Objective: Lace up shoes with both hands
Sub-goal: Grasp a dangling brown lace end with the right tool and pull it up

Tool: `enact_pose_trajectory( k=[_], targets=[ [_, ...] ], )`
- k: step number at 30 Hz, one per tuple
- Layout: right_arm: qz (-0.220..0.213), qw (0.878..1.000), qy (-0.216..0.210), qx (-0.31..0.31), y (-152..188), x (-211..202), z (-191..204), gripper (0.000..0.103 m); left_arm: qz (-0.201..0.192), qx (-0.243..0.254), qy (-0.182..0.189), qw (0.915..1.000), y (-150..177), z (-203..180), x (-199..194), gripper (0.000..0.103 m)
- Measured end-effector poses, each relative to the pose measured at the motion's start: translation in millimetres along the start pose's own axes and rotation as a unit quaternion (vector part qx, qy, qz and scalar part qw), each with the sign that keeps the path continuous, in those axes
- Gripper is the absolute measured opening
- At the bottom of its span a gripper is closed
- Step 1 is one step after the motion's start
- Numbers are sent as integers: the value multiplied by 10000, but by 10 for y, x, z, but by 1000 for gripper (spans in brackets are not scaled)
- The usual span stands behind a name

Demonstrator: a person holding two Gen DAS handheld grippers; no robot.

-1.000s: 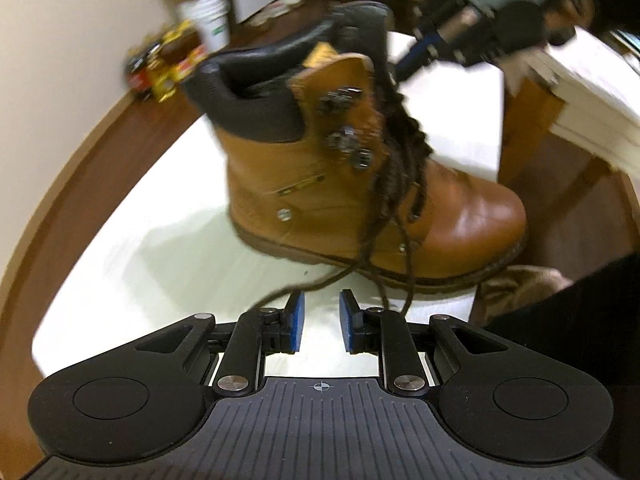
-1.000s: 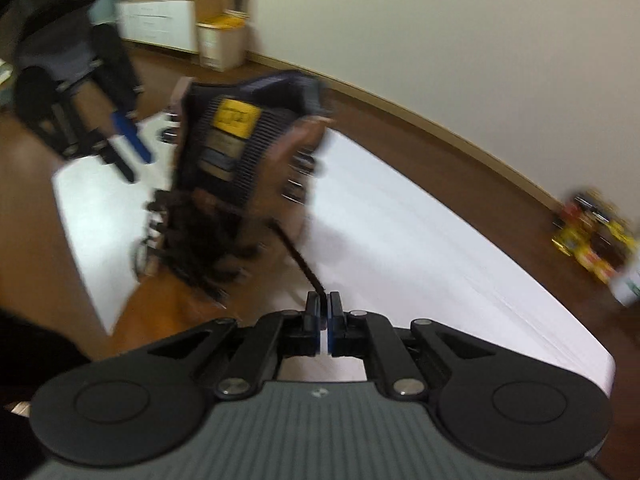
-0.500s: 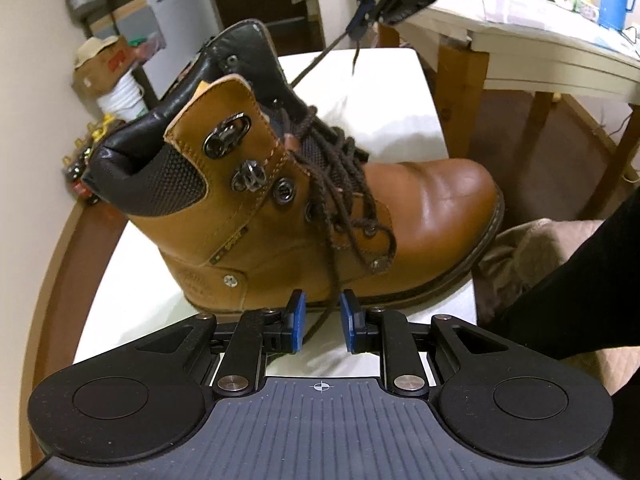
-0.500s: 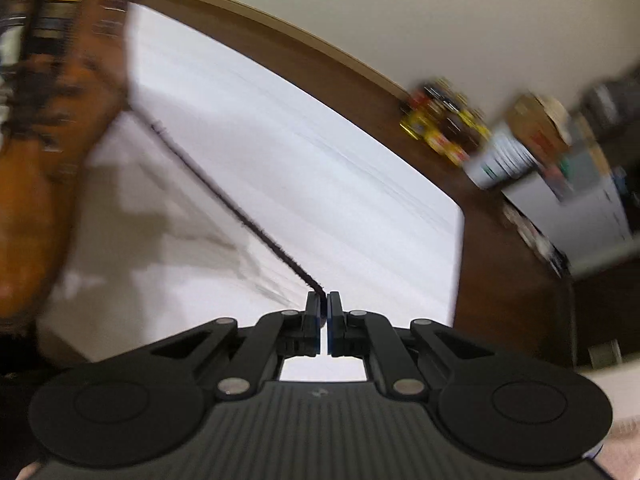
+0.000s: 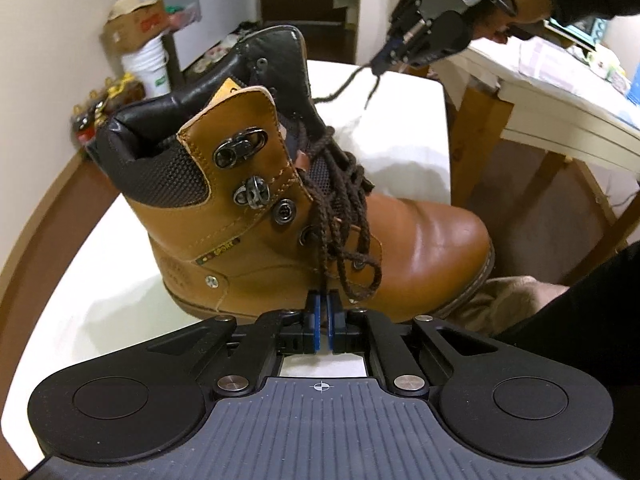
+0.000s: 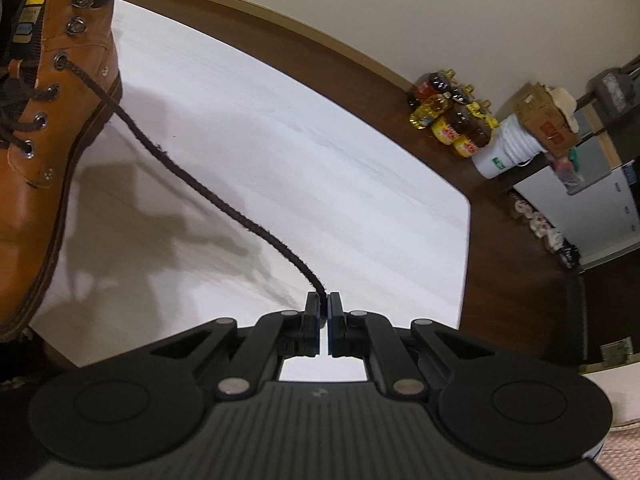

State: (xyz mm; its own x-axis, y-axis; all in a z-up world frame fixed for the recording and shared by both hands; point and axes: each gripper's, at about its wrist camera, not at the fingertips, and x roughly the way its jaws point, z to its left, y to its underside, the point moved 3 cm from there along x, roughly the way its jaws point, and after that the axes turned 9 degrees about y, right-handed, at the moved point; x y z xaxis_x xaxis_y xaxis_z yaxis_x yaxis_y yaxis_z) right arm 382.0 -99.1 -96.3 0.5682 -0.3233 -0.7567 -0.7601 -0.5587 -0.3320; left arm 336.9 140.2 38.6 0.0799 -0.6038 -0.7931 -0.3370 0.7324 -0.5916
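Note:
A tan leather boot (image 5: 420, 248) with dark brown laces stands on the white tabletop (image 5: 404, 152). My left gripper (image 5: 322, 308) sits low against the boot's near side. Its jaws are closing on a lace strand (image 5: 320, 264) that drops from a lower eyelet, with the blue pads nearly together. My right gripper (image 5: 384, 60) hovers beyond the boot's collar. In its own view the right gripper (image 6: 323, 308) pinches the other lace (image 6: 200, 176), which runs back to an eyelet on the boot (image 6: 24, 200). Its jaws are opening, with a thin gap showing and the lace still caught at the tips.
A wooden table (image 5: 560, 120) with papers stands right of the white top. A person's dark sleeve (image 5: 580, 320) and a beige cloth (image 5: 500, 304) lie near the boot's toe. Oil bottles (image 6: 452, 120), a white bucket (image 6: 504, 148) and a cardboard box (image 6: 544, 116) line the wall.
My left jaws have gone from wide open to nearly together on a lace strand. The right gripper has come lower beyond the boot, its lace sags more, and its jaw gap has widened slightly.

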Motion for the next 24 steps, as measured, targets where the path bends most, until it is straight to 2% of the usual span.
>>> enact_pose_trajectory(
  k=[3,5,8,12,16,17,19,20,21,24],
  targets=[
    [19,9992,-383,-148,-69,-98,161,16,35,-45,-69,10000,-14,-14,-60,2],
    [-74,9974,-688,-178,-135,-188,258,17,106,-52,-126,9999,-23,-31,-141,2],
    [-447,9913,-1230,-156,-247,-340,406,17,166,-63,-193,9997,-37,-32,-240,2],
    [-1283,9774,-1578,-571,-448,-439,681,20,274,-137,-261,9992,-58,15,-304,2],
    [-1703,9637,-1855,-889,-594,-376,875,20,435,-141,-328,9984,-84,39,-306,2],
    [-1817,9595,-1935,-942,-623,-365,910,20,469,-153,-346,9982,-87,41,-306,2],
    [-2002,9572,-1823,-1020,-646,-362,930,17,537,-181,-359,9977,-95,30,-301,2],
    [-2025,9579,-1791,-972,-644,-360,900,12,571,-195,-363,9975,-99,23,-299,2],
    [-2046,9585,-1758,-923,-642,-359,870,1,585,-205,-362,9974,-102,17,-299,2],
    [-1787,9673,-1773,-312,-587,-281,616,0,600,-243,-339,9973,-117,-9,-302,2]
  ],
)
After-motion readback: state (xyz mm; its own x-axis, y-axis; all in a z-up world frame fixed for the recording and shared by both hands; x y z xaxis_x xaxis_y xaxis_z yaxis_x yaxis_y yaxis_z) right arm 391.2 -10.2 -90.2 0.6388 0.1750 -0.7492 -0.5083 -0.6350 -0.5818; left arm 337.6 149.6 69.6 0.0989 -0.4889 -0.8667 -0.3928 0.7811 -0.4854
